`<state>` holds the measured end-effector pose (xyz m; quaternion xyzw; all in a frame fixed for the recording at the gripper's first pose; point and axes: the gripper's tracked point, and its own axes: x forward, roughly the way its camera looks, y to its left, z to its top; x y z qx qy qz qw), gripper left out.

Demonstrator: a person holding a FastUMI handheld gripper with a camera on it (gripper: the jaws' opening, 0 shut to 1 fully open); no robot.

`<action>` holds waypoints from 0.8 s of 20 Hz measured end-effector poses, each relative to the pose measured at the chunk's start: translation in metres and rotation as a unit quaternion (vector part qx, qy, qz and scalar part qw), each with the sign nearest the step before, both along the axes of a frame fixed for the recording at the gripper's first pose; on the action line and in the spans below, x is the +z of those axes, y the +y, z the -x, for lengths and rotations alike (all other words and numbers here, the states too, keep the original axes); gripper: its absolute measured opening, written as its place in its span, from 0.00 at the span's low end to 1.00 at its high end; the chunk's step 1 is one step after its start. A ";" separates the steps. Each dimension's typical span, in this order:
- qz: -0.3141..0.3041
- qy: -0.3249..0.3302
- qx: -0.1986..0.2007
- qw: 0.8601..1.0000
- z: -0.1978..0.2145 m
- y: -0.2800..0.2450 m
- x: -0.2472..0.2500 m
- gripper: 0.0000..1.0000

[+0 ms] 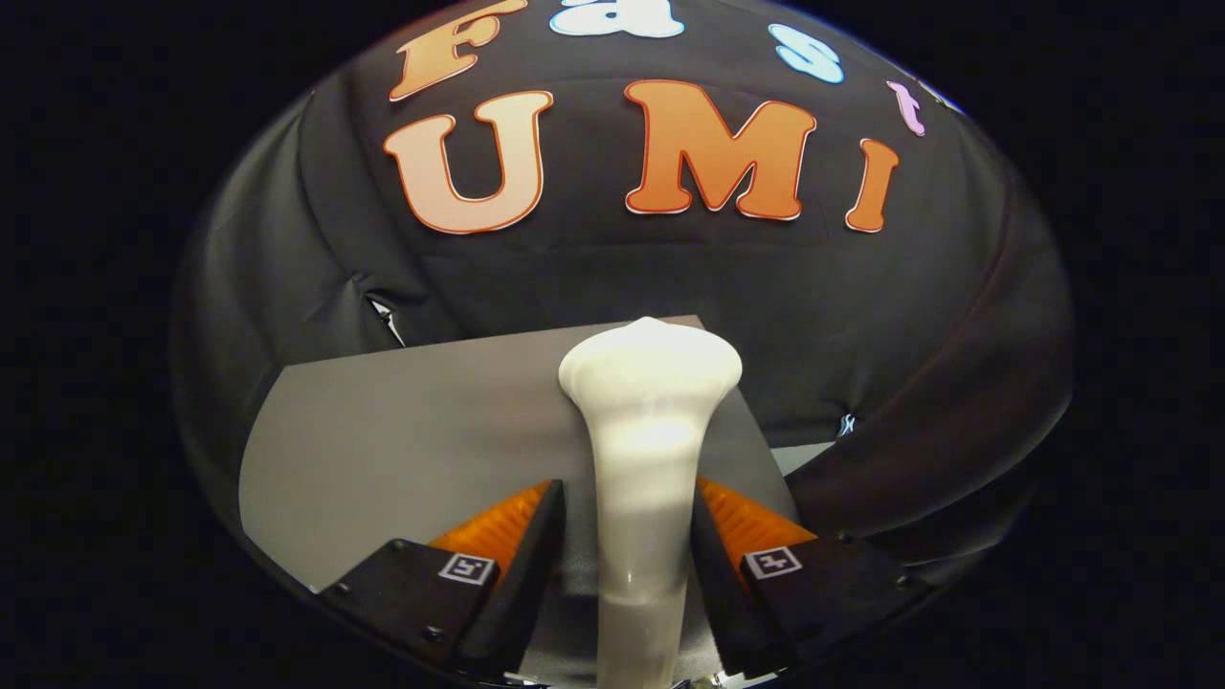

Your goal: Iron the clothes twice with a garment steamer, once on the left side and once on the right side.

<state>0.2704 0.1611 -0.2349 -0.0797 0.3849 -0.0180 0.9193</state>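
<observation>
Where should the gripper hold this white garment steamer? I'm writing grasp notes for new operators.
On the straight handle of the steamer, below its flared head, fingers closing from either side, as the gripper does now. The slim shaft fits between the fingers, and the wider head, beyond them over the grey surface, stays free.

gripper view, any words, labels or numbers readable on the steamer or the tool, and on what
None readable.
The garment steamer has a bare white body.
The tool, shut on it, carries a square coded marker on each finger: patterns, not words or numbers.
</observation>
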 end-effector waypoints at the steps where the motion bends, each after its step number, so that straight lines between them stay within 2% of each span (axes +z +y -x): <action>1: 0.000 -0.003 -0.002 1.000 -0.001 -0.001 0.001 0.73; 7: -0.003 -0.004 0.001 1.000 0.004 0.000 0.005 0.47; 9: -0.004 -0.016 0.001 1.000 0.009 0.001 0.011 0.43; 16: -0.008 -0.043 0.028 0.999 0.044 0.014 0.031 0.43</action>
